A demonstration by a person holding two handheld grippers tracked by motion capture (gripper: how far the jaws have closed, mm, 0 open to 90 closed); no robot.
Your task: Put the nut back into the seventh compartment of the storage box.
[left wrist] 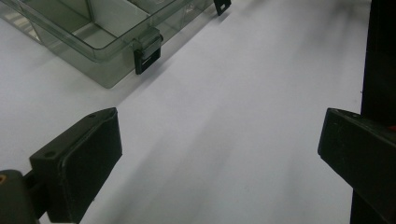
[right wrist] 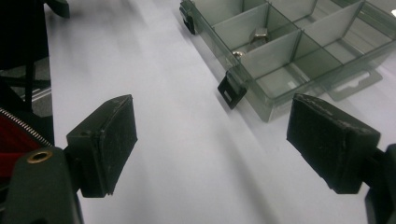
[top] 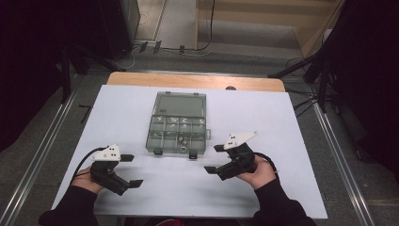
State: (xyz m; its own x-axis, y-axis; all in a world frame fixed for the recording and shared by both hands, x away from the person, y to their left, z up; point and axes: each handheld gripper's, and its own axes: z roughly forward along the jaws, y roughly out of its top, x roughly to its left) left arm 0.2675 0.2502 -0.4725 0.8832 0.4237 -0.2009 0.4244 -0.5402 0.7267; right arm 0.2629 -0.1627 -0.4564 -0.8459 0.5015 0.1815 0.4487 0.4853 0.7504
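Note:
A clear smoky compartment box lies open in the middle of the white table, its lid folded back on the far side. Small metal parts sit in some compartments; one is a nut. My left gripper rests near the front left of the table, open and empty, with the box's black latch ahead of its jaws. My right gripper is just off the box's front right corner, jaws wide apart with nothing between them. The box wall lies ahead of it on its right.
The white table top has a wooden strip along its far edge. Dark stand legs and cables stand on the floor beyond the far corners. Metal rails run along both sides of the table.

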